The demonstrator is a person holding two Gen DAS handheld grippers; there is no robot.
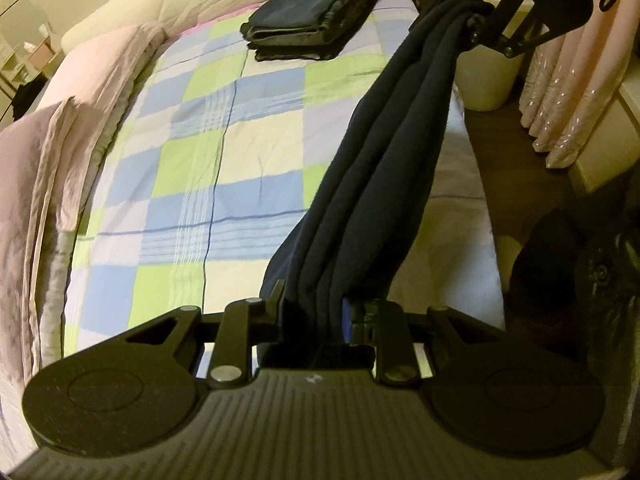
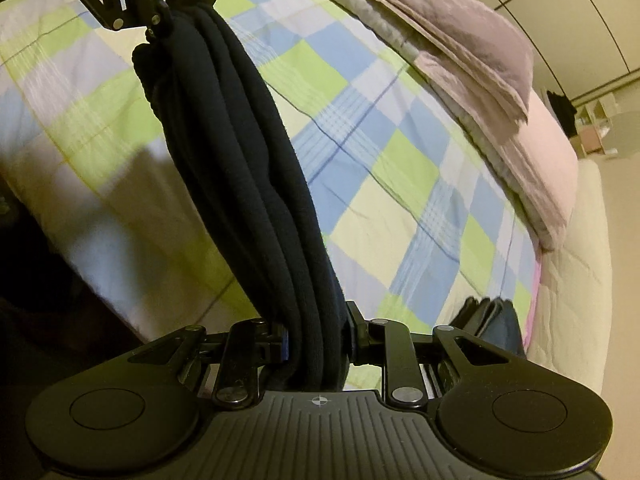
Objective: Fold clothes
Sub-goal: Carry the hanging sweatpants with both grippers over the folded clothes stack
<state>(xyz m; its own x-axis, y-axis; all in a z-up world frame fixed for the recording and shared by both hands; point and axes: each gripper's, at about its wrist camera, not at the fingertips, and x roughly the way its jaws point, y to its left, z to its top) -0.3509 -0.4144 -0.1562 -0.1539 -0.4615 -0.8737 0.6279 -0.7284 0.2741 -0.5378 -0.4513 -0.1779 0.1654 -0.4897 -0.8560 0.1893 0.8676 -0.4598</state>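
A dark navy garment is bunched into a long roll and stretched taut in the air between my two grippers, above a checked bedspread. My left gripper is shut on its near end. My right gripper is shut on the far end at the top right. In the right wrist view the same garment runs from my right gripper up to my left gripper. A folded dark garment lies on the bed's far end; it also shows in the right wrist view.
Pink-grey folded bedding lies along the bed's left side, seen also in the right wrist view. A cream bin and pink curtains stand beside the bed on the right, over a dark floor.
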